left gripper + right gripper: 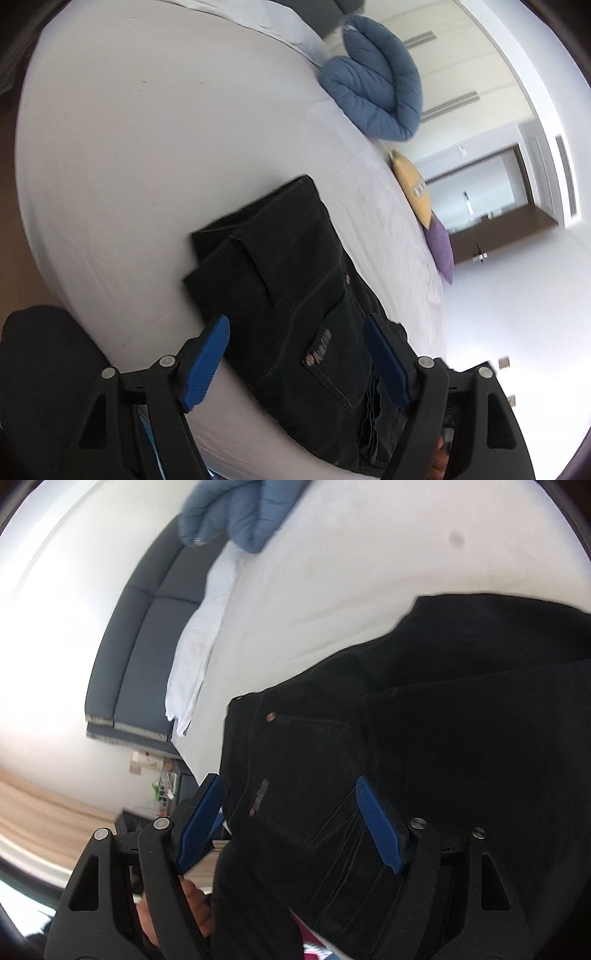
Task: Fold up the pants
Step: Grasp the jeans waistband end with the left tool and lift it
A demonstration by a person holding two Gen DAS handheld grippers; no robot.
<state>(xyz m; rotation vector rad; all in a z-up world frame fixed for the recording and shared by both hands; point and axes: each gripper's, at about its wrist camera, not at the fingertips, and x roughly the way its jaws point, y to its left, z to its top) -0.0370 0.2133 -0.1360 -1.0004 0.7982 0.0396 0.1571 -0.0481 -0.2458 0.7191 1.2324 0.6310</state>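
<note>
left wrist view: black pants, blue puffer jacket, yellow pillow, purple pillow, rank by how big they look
1. black pants, nearest the camera, which inflates them
2. blue puffer jacket
3. yellow pillow and purple pillow: both seen edge-on and look alike, so unranked

the right gripper (pixel 290 823) is hovering with jaws spread over black pants (pixel 424 738) that are lying folded on the white bed (pixel 332 572).

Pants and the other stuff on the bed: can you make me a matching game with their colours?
Things:
1. pants
2. puffy jacket
3. near cushion
4. far cushion

Colours:
a. yellow
b. black
c. purple
d. blue

Pairs: 1-b, 2-d, 3-c, 4-a
</note>
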